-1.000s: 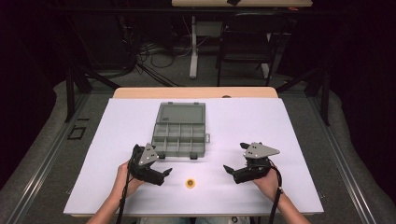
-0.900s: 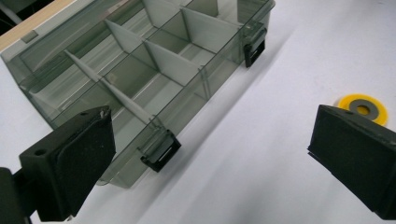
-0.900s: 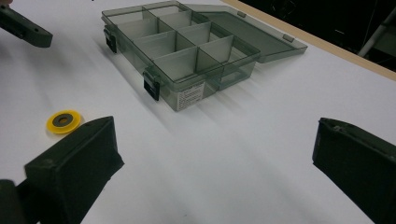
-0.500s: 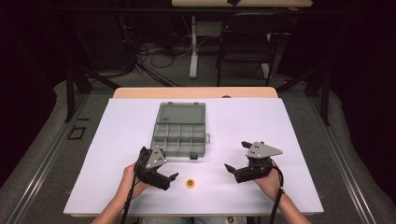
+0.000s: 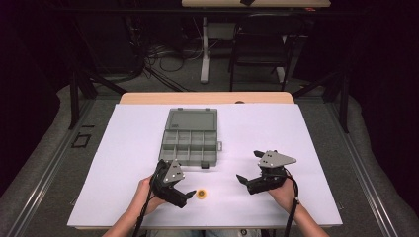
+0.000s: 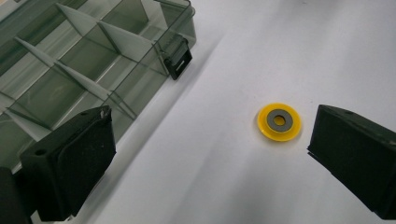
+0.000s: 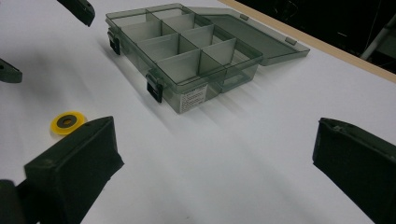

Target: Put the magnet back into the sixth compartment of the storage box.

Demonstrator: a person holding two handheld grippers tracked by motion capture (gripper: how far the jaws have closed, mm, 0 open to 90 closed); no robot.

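Bench [image 5: 123, 148] first: its white top carries everything, and its near edge cuts off the person's forearms at the bottom of the high view. On it, toward the middle, sits a smoky grey compartment box [image 5: 190, 140] with its lid [image 5: 192, 120] laid flat open behind it; the left gripper view crops the box at the corner, and the small label on its side in the right gripper view is too small to read. Every compartment I can see into looks bare (the far ones are partly masked by the dividers). Left tongs [image 5: 188, 194] are spread wide and hold nothing, hovering with one tip just beside a small yellow disc [image 5: 201, 194] with a grey centre, which lies flat on the bench near the box's front latch [image 6: 179, 59]. Right tongs [image 5: 248, 182] are likewise wide apart and empty, well clear of the disc.
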